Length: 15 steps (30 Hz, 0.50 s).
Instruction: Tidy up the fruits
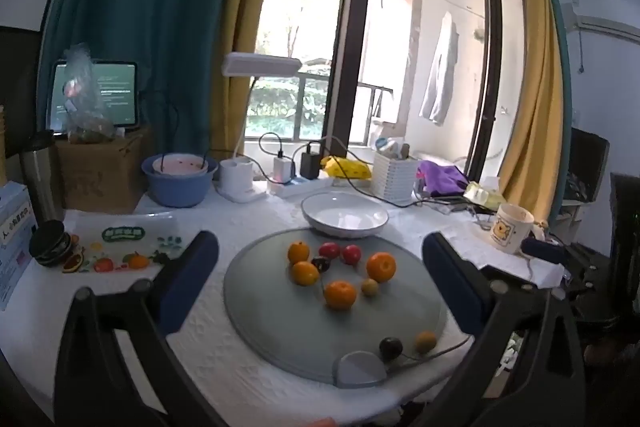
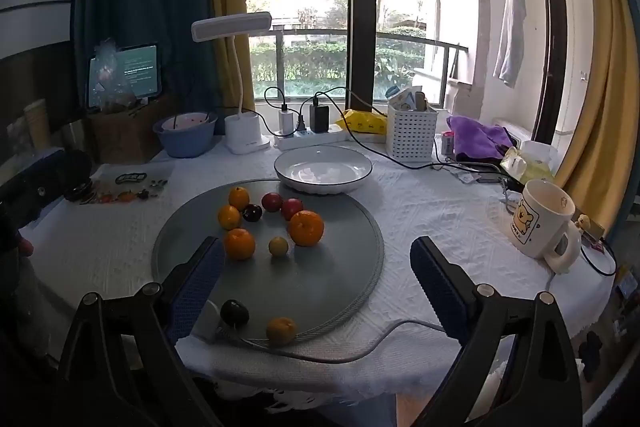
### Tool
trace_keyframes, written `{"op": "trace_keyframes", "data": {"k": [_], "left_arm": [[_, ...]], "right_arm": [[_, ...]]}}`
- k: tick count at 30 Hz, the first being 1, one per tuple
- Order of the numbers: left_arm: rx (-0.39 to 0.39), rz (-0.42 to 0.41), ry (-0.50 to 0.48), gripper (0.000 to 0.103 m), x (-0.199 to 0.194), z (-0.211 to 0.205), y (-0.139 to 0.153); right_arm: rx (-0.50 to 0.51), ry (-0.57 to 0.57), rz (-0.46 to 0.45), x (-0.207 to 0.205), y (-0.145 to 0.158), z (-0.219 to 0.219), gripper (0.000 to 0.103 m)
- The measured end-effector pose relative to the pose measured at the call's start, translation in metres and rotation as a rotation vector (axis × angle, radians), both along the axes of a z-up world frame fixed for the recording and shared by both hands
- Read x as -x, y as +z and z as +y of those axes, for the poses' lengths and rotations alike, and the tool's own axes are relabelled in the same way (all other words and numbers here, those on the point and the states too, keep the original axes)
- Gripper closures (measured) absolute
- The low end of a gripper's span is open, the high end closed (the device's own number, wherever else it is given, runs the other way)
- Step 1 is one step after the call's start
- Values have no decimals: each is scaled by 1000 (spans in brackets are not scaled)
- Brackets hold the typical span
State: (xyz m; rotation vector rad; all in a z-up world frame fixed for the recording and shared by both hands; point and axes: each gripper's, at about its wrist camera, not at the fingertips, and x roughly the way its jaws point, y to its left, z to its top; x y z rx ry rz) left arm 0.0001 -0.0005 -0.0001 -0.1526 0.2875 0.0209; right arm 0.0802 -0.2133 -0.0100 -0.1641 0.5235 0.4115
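Left wrist view: fruits (image 1: 340, 294) lie ahead between the wide-spread left gripper (image 1: 320, 255) fingers.

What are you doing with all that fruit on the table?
Someone is about to sort the fruit. A hand-held gripper is held in each hand: the left hand-held gripper and the right hand-held gripper are both open and hold nothing. All the fruit sits on the round grey mat: oranges like the biggest orange, red fruits, dark plums and small yellow ones. The white plate behind the mat has no fruit in it yet.
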Motion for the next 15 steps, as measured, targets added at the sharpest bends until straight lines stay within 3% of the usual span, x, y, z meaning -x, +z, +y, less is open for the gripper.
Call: {"op": "trace_keyframes", "data": {"k": [15], "left_arm": [[1, -12, -7, 0, 2, 0, 5]], "right_arm": [[0, 5, 1, 1, -1, 0, 7]]}}
